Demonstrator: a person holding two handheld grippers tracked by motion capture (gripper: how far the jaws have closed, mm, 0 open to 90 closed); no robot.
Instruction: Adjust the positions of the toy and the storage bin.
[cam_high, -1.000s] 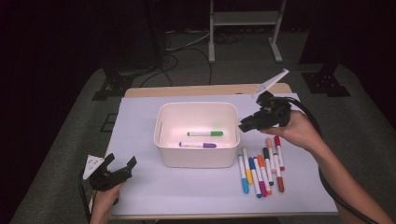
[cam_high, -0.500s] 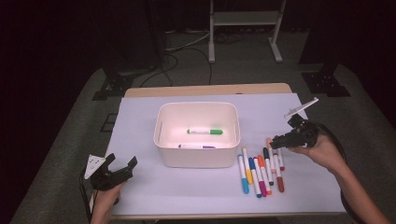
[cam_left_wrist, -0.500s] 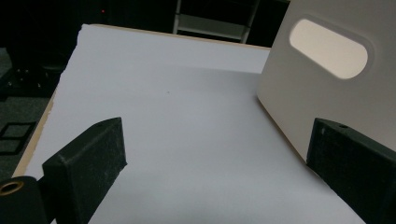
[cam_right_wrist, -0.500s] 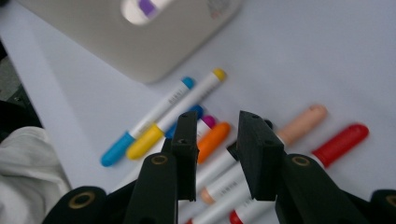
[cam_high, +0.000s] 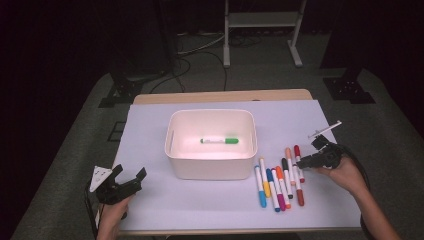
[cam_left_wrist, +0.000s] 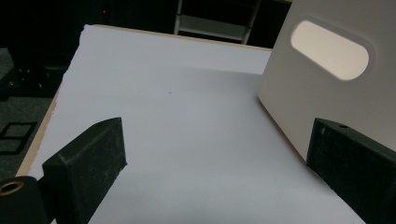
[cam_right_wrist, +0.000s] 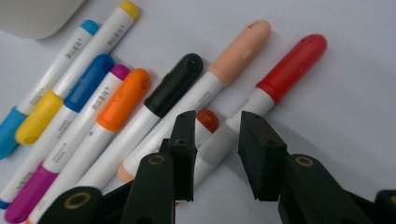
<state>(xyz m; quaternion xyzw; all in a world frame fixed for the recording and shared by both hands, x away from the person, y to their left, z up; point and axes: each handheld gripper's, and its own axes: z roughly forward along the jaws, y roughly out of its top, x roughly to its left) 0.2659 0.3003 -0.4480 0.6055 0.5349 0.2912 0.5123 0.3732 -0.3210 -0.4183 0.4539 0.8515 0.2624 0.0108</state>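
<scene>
Room is sitting dark, light falling mostly on the bench (cam_high: 220, 96), whose wooden edge is showing past a white sheet (cam_high: 150, 125). Grey carpet (cam_high: 395, 110) is covering the floor around it. Black cables (cam_high: 195, 55) are trailing behind; a white metal stand (cam_high: 260, 20) and black stand feet (cam_high: 117, 92) are sitting beyond.
</scene>
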